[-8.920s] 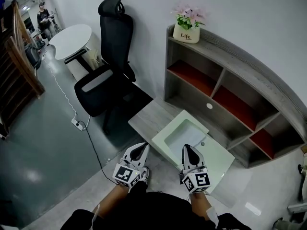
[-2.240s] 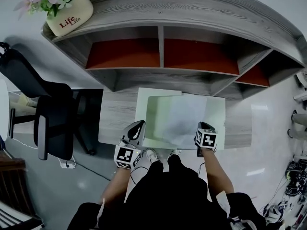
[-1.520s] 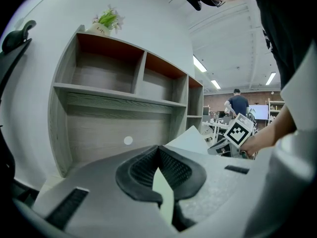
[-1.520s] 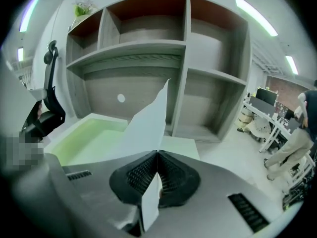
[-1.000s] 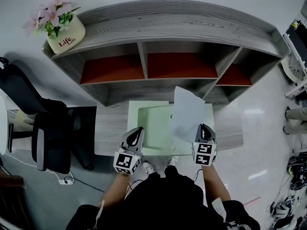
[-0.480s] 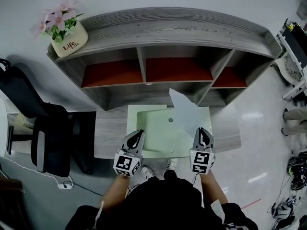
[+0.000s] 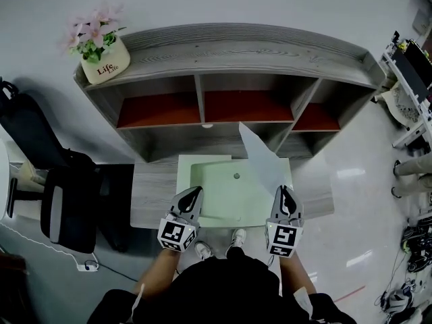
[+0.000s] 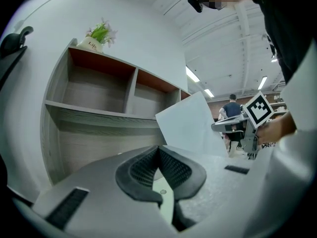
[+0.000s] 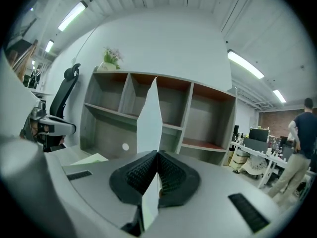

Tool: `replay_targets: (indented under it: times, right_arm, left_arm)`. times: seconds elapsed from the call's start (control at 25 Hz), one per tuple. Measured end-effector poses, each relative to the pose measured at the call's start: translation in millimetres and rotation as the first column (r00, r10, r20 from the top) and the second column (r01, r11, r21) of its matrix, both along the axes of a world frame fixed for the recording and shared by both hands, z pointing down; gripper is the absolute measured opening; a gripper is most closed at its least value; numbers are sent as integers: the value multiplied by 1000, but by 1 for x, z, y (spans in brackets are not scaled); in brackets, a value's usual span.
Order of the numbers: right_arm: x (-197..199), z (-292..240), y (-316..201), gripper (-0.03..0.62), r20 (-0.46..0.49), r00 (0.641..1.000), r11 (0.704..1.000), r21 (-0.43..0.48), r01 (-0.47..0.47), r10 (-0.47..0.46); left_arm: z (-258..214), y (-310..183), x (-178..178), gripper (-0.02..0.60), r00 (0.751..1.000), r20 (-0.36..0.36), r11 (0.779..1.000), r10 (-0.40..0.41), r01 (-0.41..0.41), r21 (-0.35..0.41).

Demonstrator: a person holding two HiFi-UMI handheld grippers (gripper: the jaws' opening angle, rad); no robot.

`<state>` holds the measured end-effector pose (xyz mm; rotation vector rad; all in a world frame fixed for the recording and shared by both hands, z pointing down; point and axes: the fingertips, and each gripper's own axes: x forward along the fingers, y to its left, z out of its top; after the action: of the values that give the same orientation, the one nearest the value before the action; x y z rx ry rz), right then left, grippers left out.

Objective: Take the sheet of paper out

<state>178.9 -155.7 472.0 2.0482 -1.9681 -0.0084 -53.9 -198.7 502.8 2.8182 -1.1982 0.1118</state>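
A white sheet of paper [image 7: 262, 155] stands nearly upright above the desk, lifted off the open pale green folder [image 7: 219, 196]. My right gripper [image 7: 284, 192] is shut on its near lower corner. In the right gripper view the sheet [image 9: 149, 117] rises edge-on from between the closed pads of that gripper [image 9: 157, 153]. My left gripper [image 7: 192, 196] hovers over the folder's left part, shut with nothing in it. In the left gripper view its pads [image 8: 143, 168] meet at the tip [image 8: 158, 148], and the sheet [image 8: 189, 128] shows to the right.
The folder lies on a grey wooden desk [image 7: 152, 198] under a curved shelf unit [image 7: 229, 49] with red-backed compartments. A flower pot [image 7: 108, 63] stands on the shelf's top left. A black office chair [image 7: 64, 194] is at the left, and a person [image 9: 299, 133] stands far right.
The right gripper has risen with the sheet, which now stands free of the folder and more edge-on. The left gripper has hardly moved.
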Motion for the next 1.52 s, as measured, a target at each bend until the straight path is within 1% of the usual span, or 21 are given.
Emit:
replay_targets:
  times: [0.32, 0.64, 0.72, 0.92, 1.52]
  right_arm:
    - [-7, -49, 5, 23, 46, 999, 994, 110, 3, -8]
    - [-12, -74, 3, 23, 121, 992, 986, 169, 7, -28]
    - [-13, -80, 2, 23, 130, 991, 984, 179, 10, -34]
    - [-16, -90, -2, 23, 116, 992, 979, 203, 22, -46]
    - [-19, -93, -5, 21, 114, 991, 977, 210, 40, -65]
  left_arm:
    - [-22, -1, -2, 6, 1000, -25, 999, 1, 0, 40]
    - [-42, 3, -11, 6, 997, -67, 998, -29, 33, 60]
    - [-44, 4, -11, 6, 997, -70, 997, -32, 37, 64]
    - [-48, 3, -11, 6, 997, -69, 997, -33, 38, 73]
    - [-58, 5, -12, 6, 996, -75, 995, -36, 43, 89]
